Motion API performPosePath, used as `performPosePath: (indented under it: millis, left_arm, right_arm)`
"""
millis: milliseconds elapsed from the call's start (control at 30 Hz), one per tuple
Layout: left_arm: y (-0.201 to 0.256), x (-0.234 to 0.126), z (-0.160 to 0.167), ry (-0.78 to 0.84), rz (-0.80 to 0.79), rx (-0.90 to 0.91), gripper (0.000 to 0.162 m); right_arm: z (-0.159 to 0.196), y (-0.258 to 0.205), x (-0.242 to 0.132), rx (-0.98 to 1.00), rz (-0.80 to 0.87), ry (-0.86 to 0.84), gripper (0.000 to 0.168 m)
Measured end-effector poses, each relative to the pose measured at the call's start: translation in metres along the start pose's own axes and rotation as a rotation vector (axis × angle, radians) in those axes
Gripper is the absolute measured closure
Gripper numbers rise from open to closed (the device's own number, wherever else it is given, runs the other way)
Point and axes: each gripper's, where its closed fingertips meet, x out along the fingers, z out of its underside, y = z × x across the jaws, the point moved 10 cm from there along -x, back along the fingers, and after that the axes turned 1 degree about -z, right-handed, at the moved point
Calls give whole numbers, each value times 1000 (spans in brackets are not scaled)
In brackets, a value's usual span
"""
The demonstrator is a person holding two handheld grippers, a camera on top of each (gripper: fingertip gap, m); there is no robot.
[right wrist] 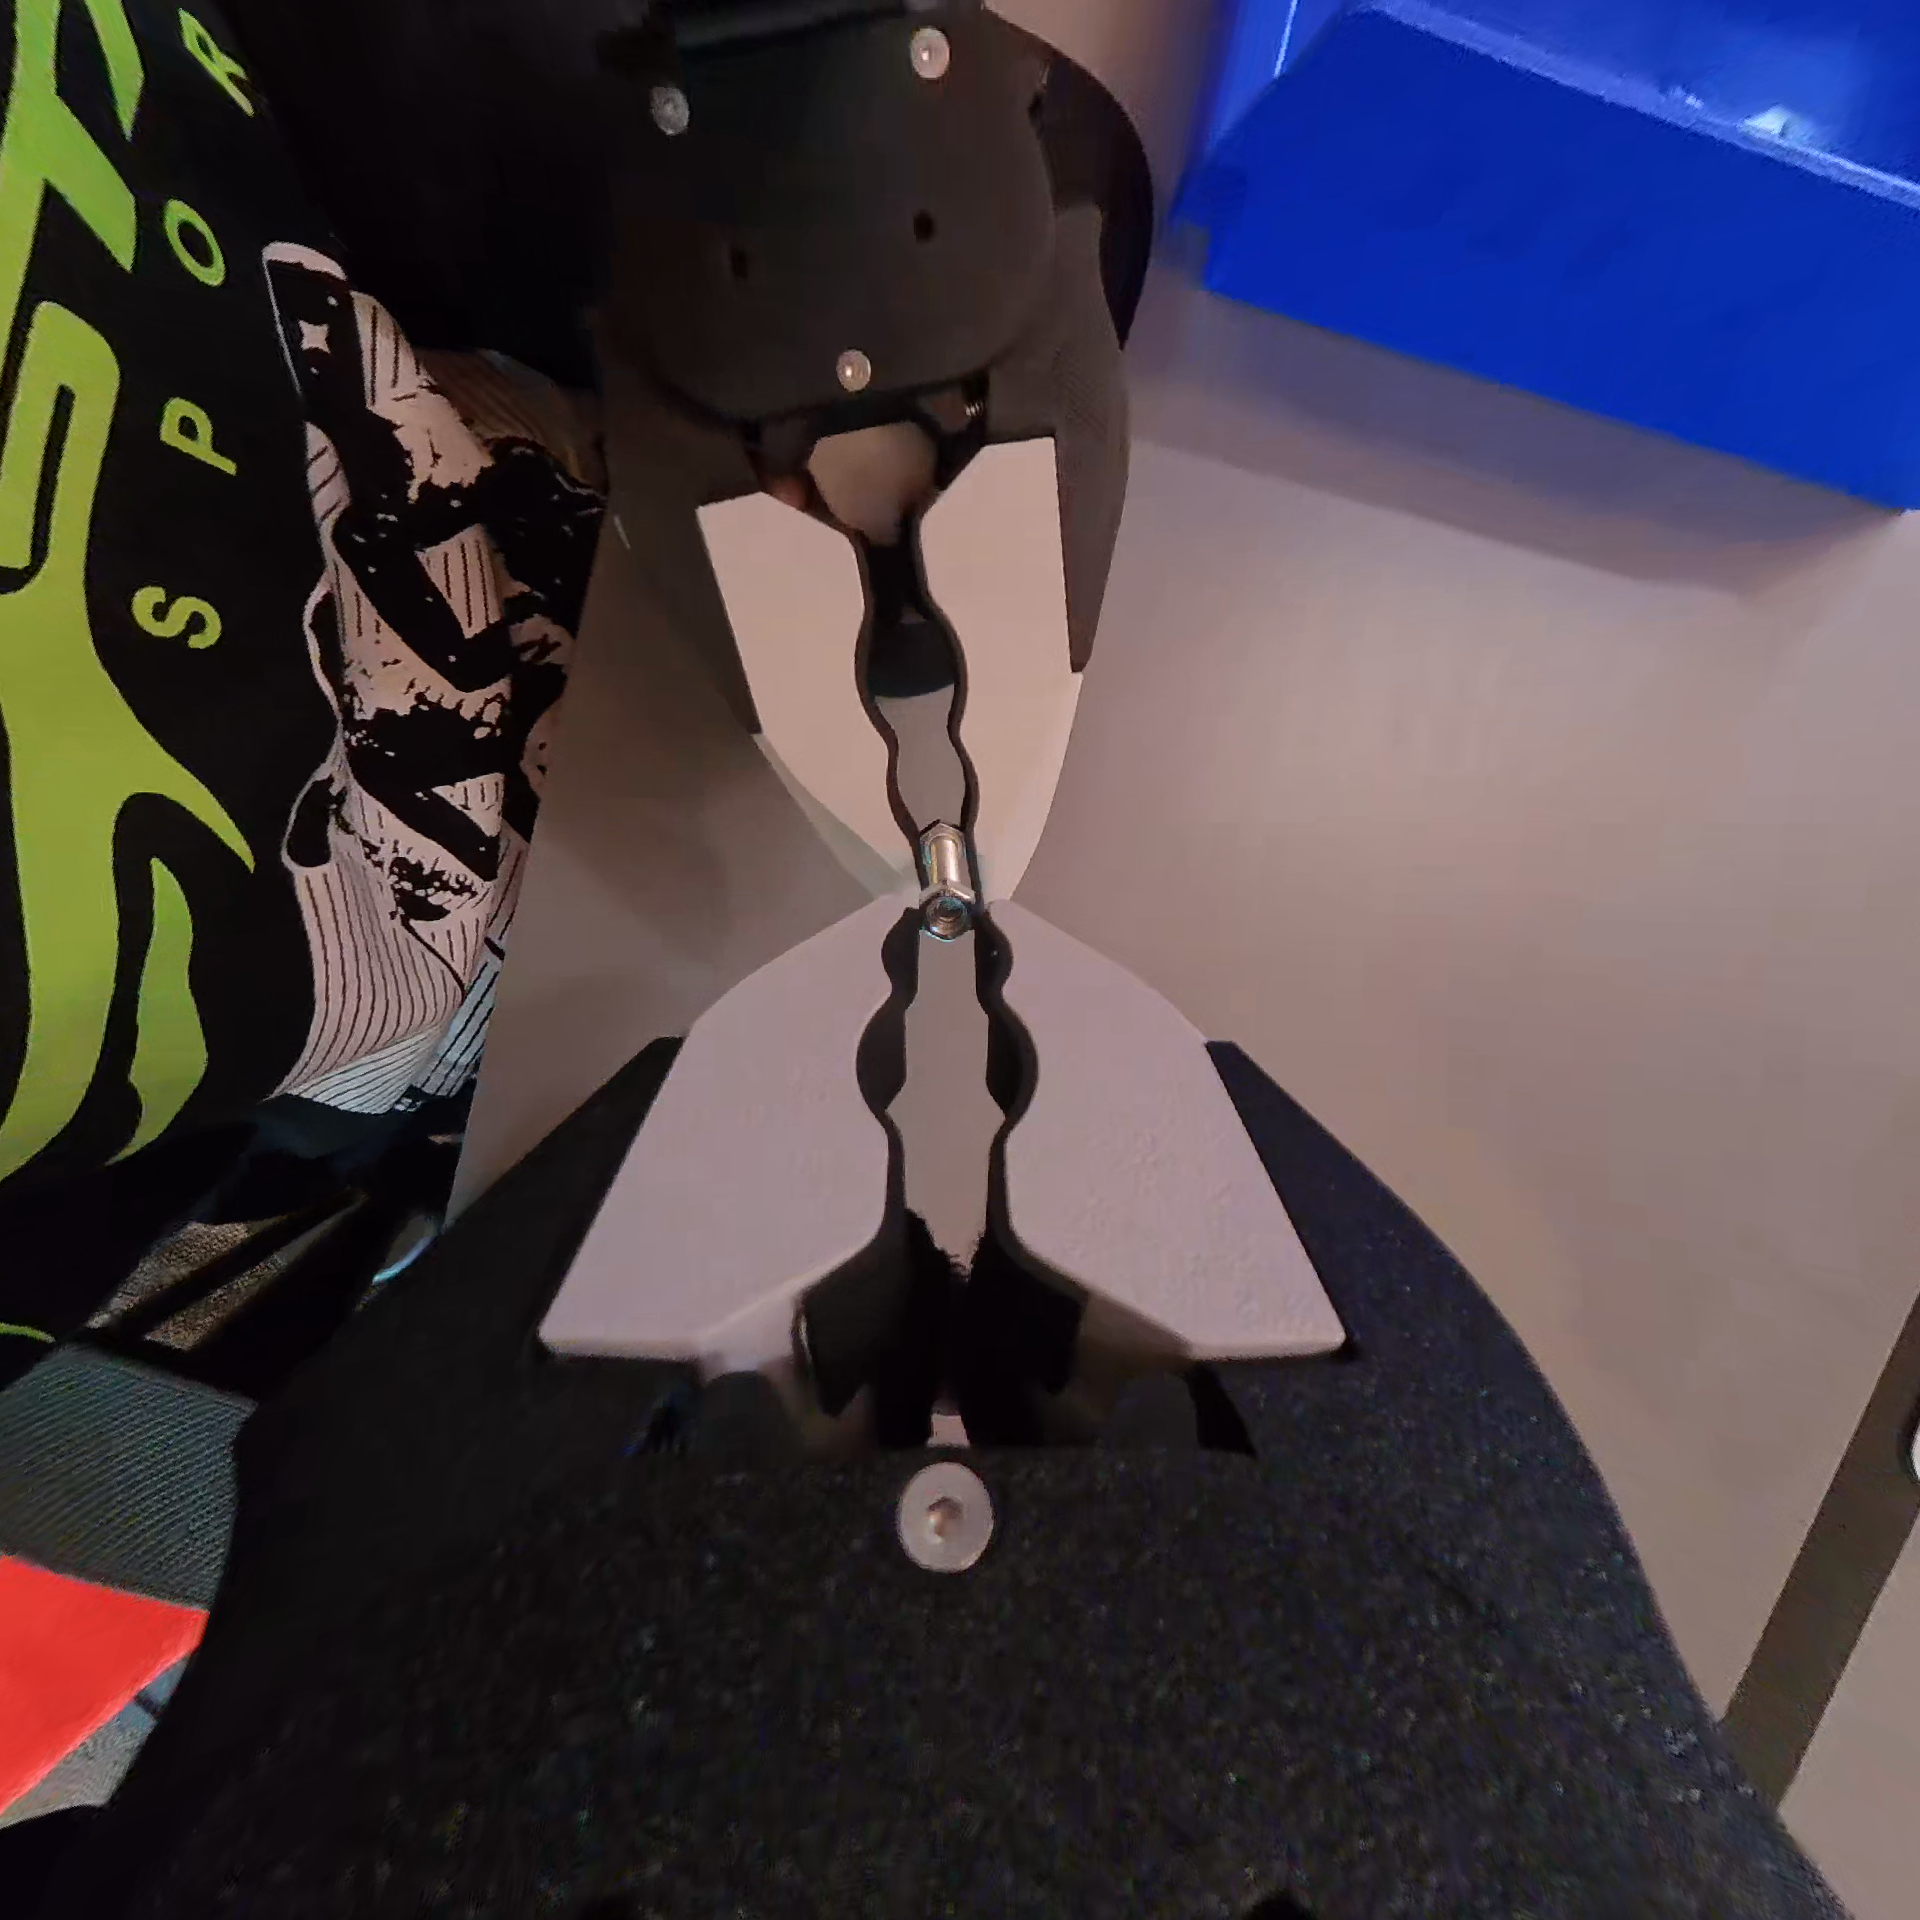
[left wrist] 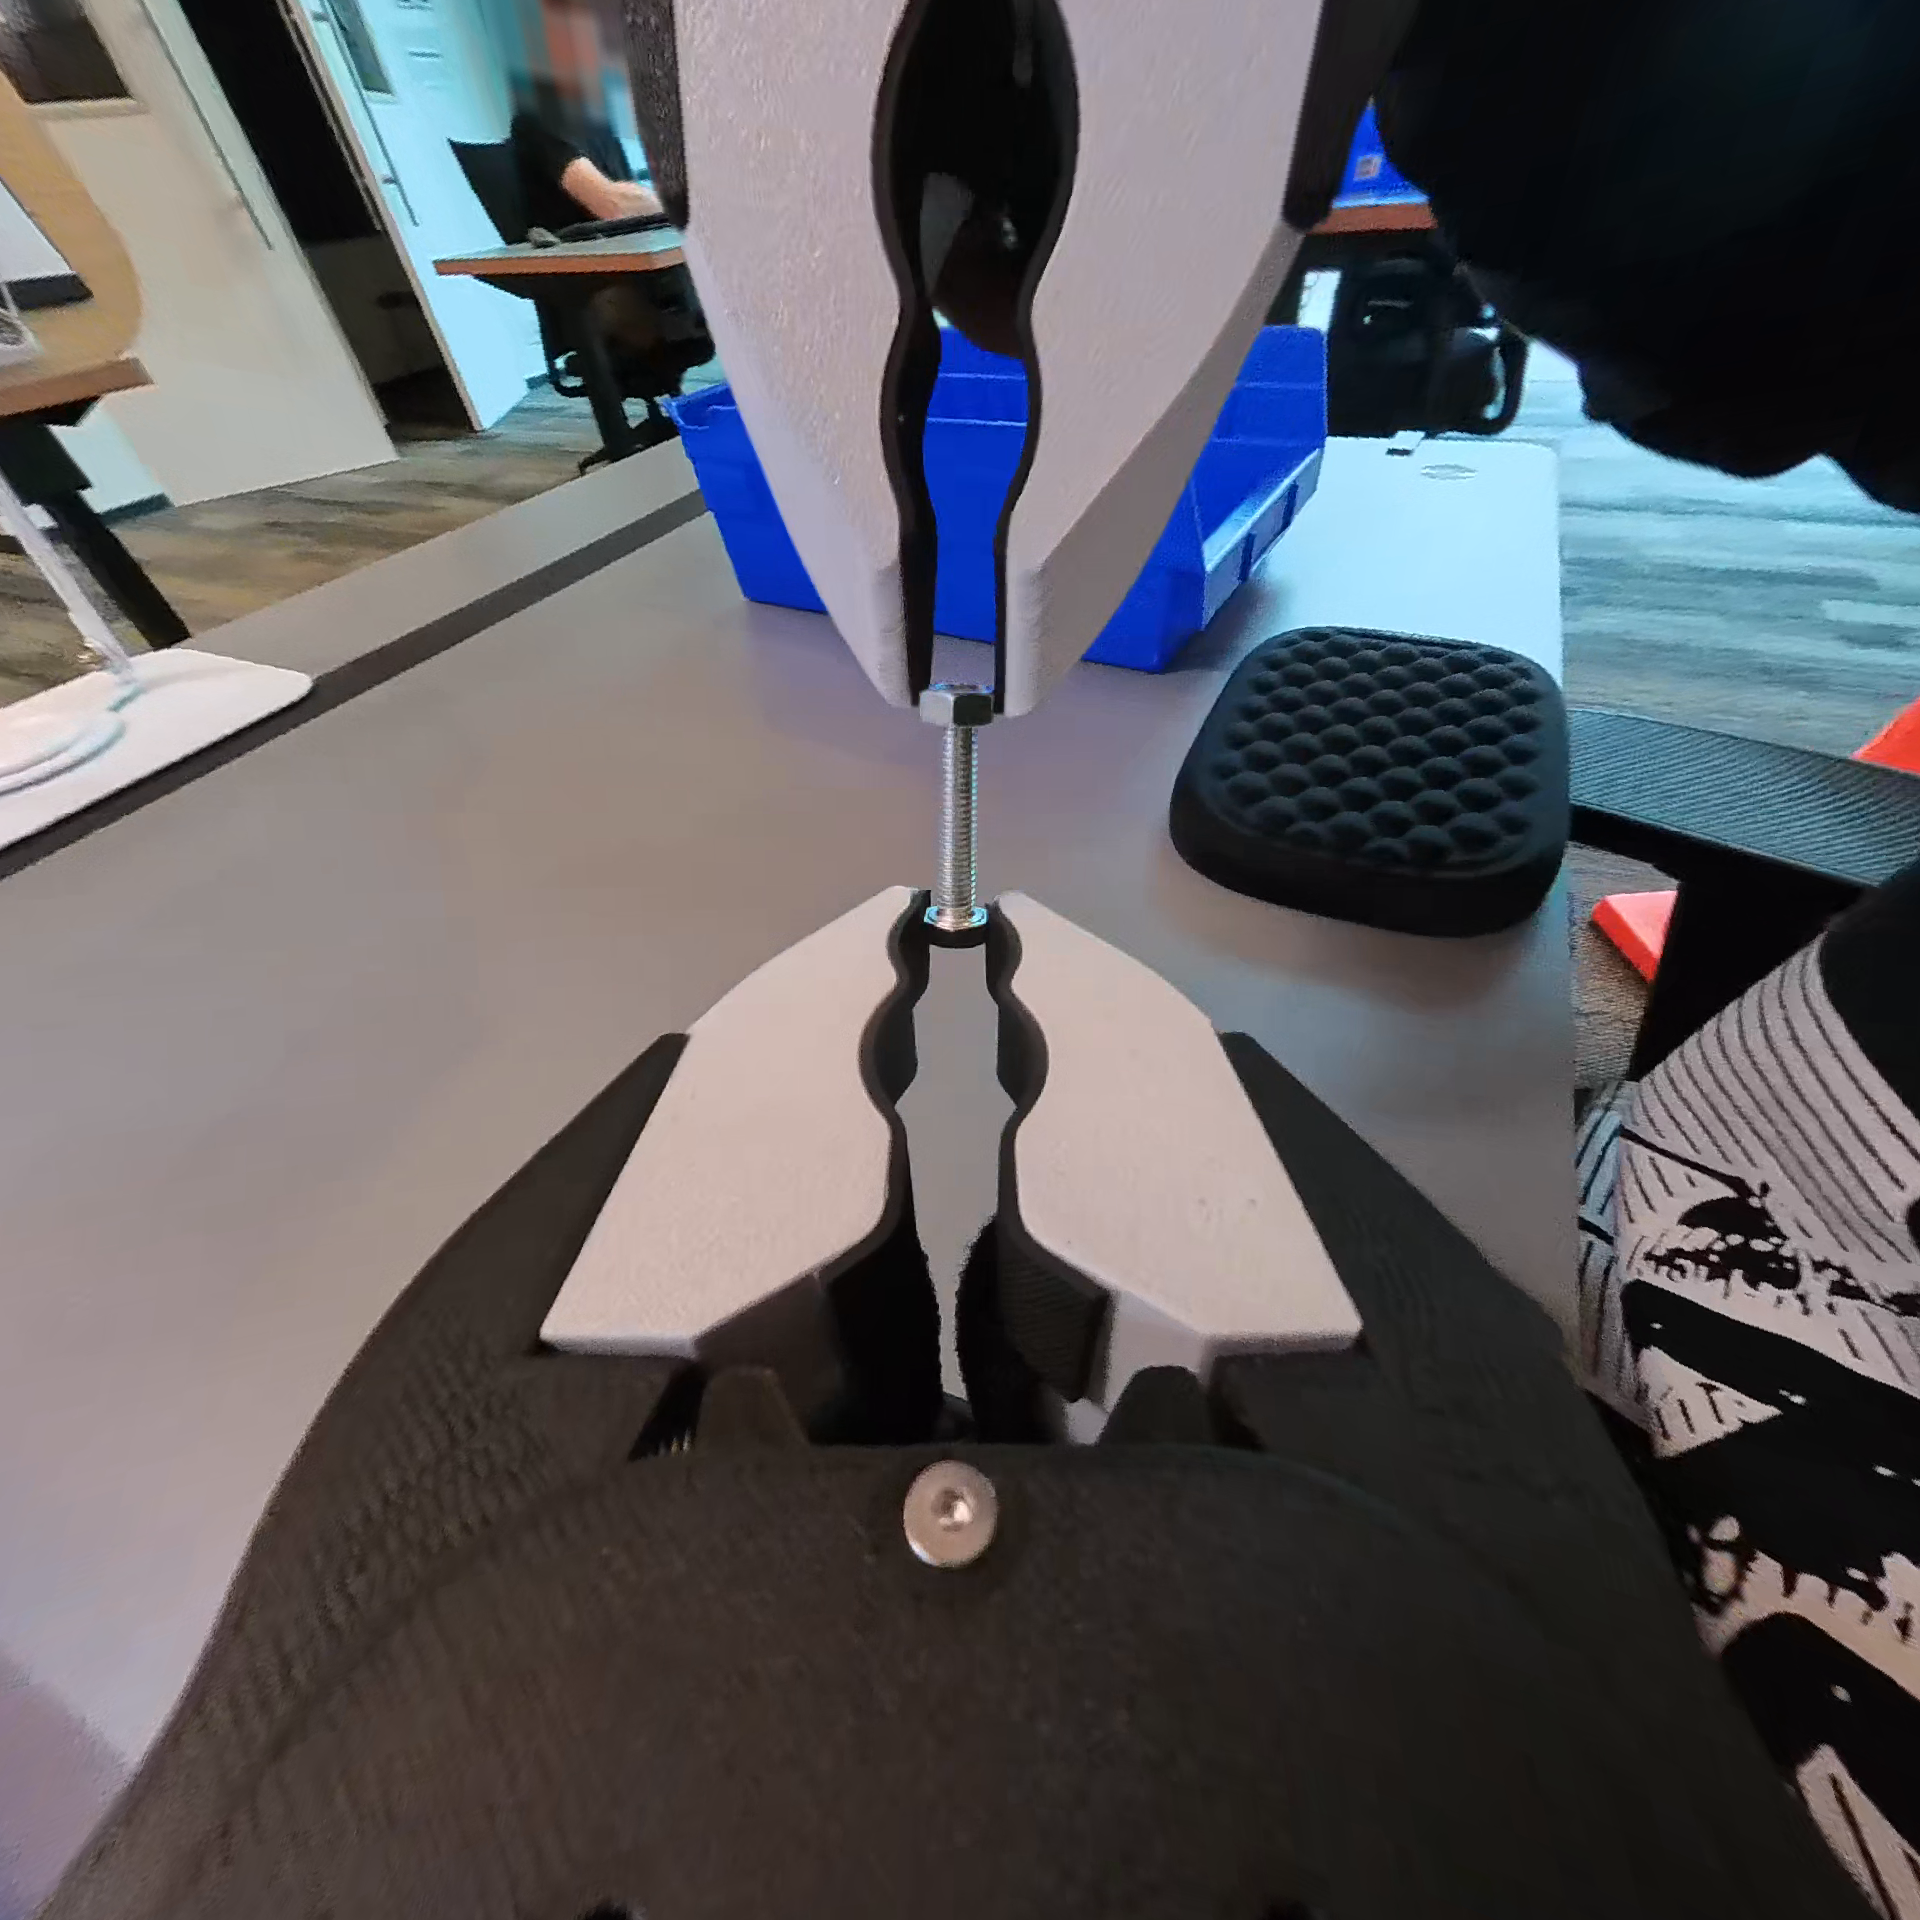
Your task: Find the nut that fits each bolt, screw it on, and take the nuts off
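Left gripper [left wrist: 954, 914] is clamped on the nut [left wrist: 954, 916] at the bolt's [left wrist: 954, 821] threaded end. Right gripper [right wrist: 945, 920] pinches the hex head [left wrist: 958, 710], both above the grey table [left wrist: 520, 831].

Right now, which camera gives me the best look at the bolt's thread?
The left wrist view. There the bolt is side-on, its bare thread running from the right gripper on its head to the nut in the left gripper. The right wrist view looks almost along the bolt, so the thread is foreshortened and partly hidden.
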Motion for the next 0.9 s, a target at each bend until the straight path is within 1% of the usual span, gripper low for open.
performPosePath:
  millis: [67,233,300,367,433,500,567,600,667,767,900]
  left_arm:
    - [1,0,0,-1,-21,12,152]
    - [1,-1,0,21,-66,21,152]
    - [-1,-4,-1,52,-64,1,152]
    - [-4,-6,-1,82,-54,-28,152]
    - [-6,-9,-1,118,-50,-48,152]
    - [-8,-11,-1,140,-44,-66,152]
    - [-9,-12,-1,153,-43,-75,152]
    - [-9,-12,-1,158,-42,-75,152]
    - [-10,-11,0,154,-47,-80,152]
    - [-10,-11,0,150,-58,-81,152]
    - [-11,-10,0,147,-74,-92,152]
  right_arm:
    - [-2,0,0,2,8,-22,158]
    - [-7,4,0,100,10,-39,156]
    - [-8,4,-2,106,20,-20,144]
    - [-7,3,-5,127,31,44,132]
    - [-2,1,-6,163,62,180,117]
    - [7,-3,1,215,88,421,109]
    - [17,-8,15,295,120,714,100]
    - [21,-10,24,335,136,831,97]
    - [27,-16,40,386,164,985,94]
    - [29,-20,51,421,212,1072,94]
    - [30,-22,57,441,169,1093,97]
